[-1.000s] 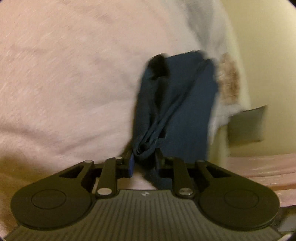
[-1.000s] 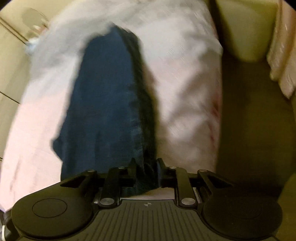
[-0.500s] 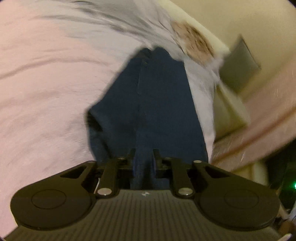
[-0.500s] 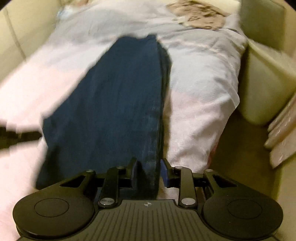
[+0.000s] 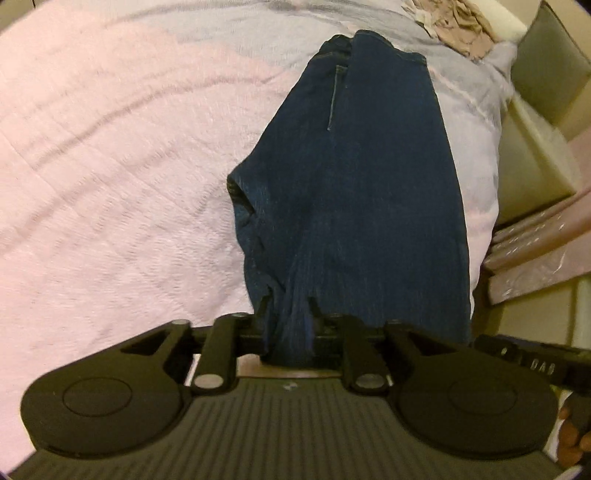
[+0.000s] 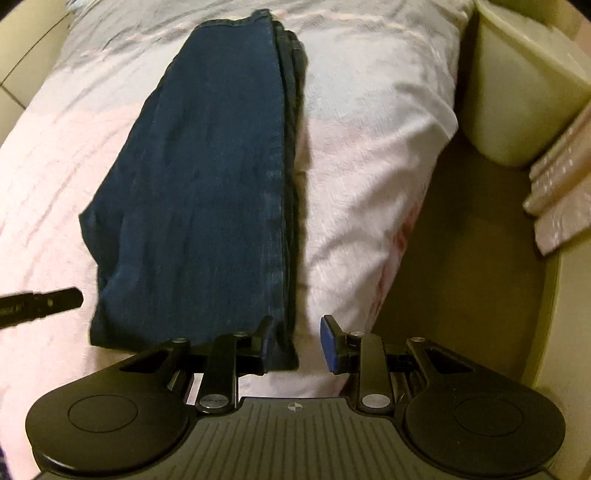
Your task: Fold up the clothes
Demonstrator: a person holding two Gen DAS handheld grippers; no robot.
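Observation:
Dark blue jeans lie folded lengthwise on a pink and white bedspread, stretching away from me. My left gripper is shut on the near end of the jeans. In the right wrist view the jeans lie flat, their near right corner between the jaws. My right gripper is open; its left finger touches the jeans' edge. The left gripper's tip shows at the left edge.
A crumpled beige garment lies at the far end of the bed. A cream bedside unit stands to the right of the bed. Pink folded items lie at the far right. The floor runs beside the bed's right edge.
The jeans have been laid out flat on the bed. My right gripper has opened and let go of them. My left gripper still holds its end.

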